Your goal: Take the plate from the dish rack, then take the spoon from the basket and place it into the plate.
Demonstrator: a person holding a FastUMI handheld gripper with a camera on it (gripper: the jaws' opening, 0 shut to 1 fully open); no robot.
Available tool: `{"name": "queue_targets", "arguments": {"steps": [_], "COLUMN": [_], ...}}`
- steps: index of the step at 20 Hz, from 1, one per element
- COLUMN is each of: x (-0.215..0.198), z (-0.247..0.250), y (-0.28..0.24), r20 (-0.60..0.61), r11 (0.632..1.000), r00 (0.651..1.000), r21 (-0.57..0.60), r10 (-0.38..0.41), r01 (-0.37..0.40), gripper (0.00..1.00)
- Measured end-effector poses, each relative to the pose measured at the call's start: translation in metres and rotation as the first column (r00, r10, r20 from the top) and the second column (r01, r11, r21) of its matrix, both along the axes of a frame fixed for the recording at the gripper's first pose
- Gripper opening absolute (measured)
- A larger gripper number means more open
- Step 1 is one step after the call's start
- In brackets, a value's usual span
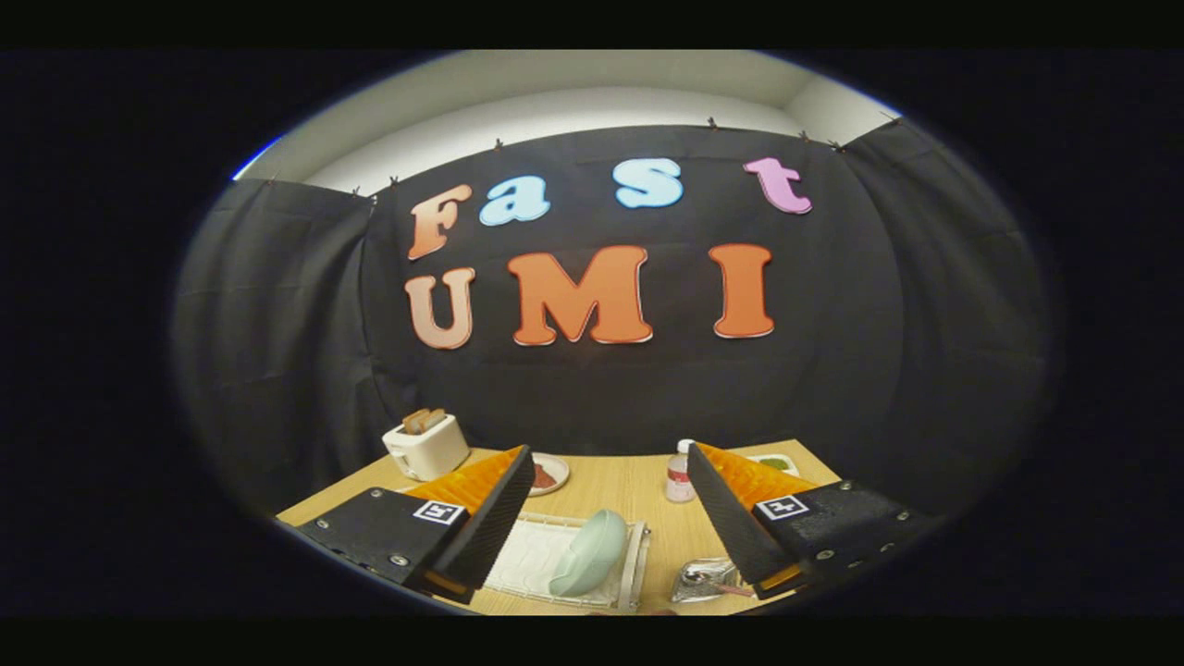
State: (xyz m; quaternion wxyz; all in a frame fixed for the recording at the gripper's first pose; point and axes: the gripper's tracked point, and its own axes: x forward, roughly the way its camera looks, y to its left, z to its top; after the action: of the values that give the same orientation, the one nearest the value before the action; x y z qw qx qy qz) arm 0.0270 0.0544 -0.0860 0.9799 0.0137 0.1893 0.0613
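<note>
Gripper (610, 490) hangs high above the table, fingers (490, 518) spread wide apart, nothing held between them.

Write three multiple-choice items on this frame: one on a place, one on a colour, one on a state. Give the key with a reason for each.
1. Where is the plate?
A. on edge in the dish rack
B. flat on the table
C. on the toaster

2. What colour is the toaster?
A. red
B. white
C. black

3. How are the fingers of the gripper?
A. shut on the plate
B. shut on the spoon
C. open, holding nothing

Key: 1 A, the pale green plate stands in the rack between the fingers. 2 B, its body is white, with toast in the slots. 3 C, a wide gap shows between the fingers.
</note>
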Motion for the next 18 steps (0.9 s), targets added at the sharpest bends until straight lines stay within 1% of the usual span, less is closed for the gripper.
{"name": "queue_targets", "arguments": {"steps": [2,5,10,13,14,15,17,18], "x": [0.000,0.003,0.000,-0.006,-0.007,-0.007,-0.011,-0.013], "z": [-0.018,-0.045,-0.087,-0.109,-0.120,-0.131,-0.149,-0.155], "y": [0.001,0.008,0.015,0.018,0.018,0.018,0.018,0.018], "r20": [-0.090,-0.210,-0.396,-0.492,-0.525,-0.557,-0.623,-0.648], "r11": [1.000,1.000,1.000,0.999,1.000,1.000,1.000,1.000], "r00": [0.996,0.978,0.918,0.870,0.851,0.830,0.782,0.762], "r21": [-0.009,0.016,0.027,0.026,0.018,0.007,-0.009,-0.017], "r10": [0.004,0.012,0.023,0.030,0.023,0.016,0.008,0.003], "r01": [-0.005,-0.009,-0.013,-0.019,-0.016,-0.015,-0.017,-0.019], "gripper": [0.98,0.98,0.96,0.96,0.93,0.92,0.88,0.84]}}
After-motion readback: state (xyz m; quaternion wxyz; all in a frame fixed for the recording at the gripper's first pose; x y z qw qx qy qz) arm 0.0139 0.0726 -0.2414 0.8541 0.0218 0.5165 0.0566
